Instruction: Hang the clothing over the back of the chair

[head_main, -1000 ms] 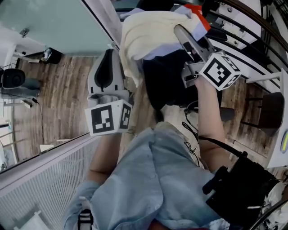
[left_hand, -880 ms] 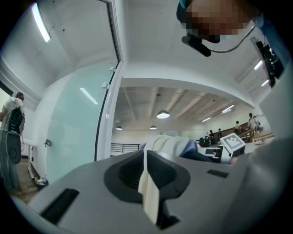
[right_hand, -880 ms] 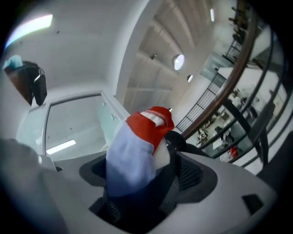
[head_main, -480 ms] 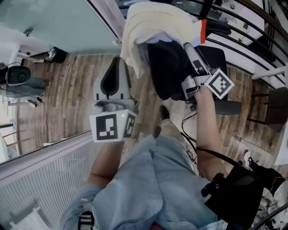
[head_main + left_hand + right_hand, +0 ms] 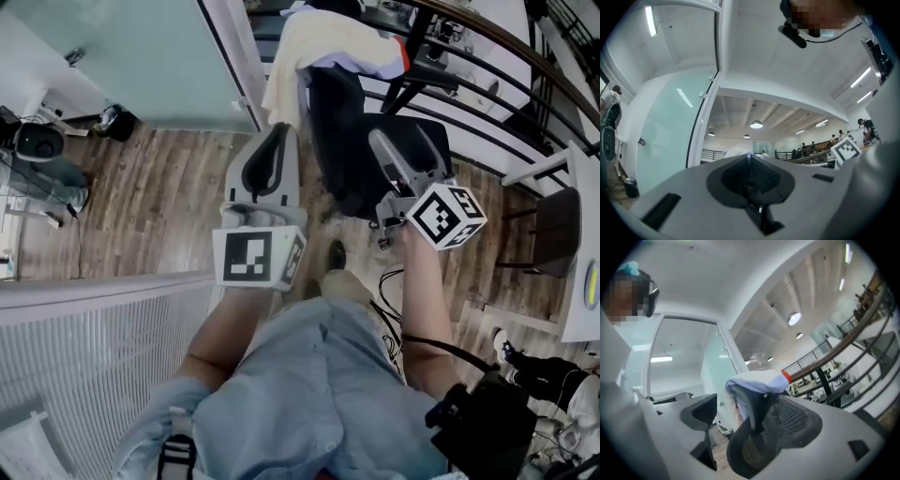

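Right claw (image 5: 399, 156) gapes empty; clothing (image 5: 328, 45) drapes over chair (image 5: 349, 141) back.

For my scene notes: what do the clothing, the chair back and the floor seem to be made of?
Clothing: soft cloth, cream, matte; it drapes in folds. Chair back: black, matte, perhaps fabric or mesh; too dark to tell. Floor: wood or wood-look planks; grain and seams show.

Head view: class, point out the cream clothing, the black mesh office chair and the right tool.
cream clothing (image 5: 323, 42), head view, fabric draped over chair top
black mesh office chair (image 5: 339, 141), head view, backrest
right tool (image 5: 398, 148), head view, between its open tips
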`<action>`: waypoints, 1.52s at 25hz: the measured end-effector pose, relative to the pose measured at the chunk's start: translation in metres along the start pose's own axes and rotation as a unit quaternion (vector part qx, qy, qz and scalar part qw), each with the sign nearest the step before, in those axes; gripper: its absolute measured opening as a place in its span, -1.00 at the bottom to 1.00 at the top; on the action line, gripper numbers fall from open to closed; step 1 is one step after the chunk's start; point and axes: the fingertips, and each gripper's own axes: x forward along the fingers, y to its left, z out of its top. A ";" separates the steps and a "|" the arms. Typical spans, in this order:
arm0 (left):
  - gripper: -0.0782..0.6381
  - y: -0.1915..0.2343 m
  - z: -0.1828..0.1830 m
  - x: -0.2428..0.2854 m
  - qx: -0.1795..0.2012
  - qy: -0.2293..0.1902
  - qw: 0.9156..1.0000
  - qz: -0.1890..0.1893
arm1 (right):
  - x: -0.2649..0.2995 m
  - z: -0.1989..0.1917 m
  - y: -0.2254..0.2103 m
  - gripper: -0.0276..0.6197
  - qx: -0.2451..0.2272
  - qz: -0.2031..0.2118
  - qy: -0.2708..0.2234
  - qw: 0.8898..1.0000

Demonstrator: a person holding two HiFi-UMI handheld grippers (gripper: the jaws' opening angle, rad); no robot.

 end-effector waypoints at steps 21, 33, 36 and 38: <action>-0.71 -0.091 0.044 0.016 0.031 -0.034 0.999 -0.004 | -0.045 0.070 0.073 -0.86 -0.277 0.004 -0.025 0.961; -0.71 -0.088 0.044 0.019 0.040 -0.035 0.999 0.003 | -0.044 0.067 0.075 -0.88 -0.282 0.010 -0.026 0.959; -0.71 -0.088 0.045 0.018 0.041 -0.040 0.998 0.003 | -0.046 0.067 0.075 -0.88 -0.281 0.010 -0.029 0.959; -0.71 -0.089 0.046 0.017 0.040 -0.040 0.998 0.004 | -0.047 0.067 0.075 -0.88 -0.281 0.010 -0.029 0.959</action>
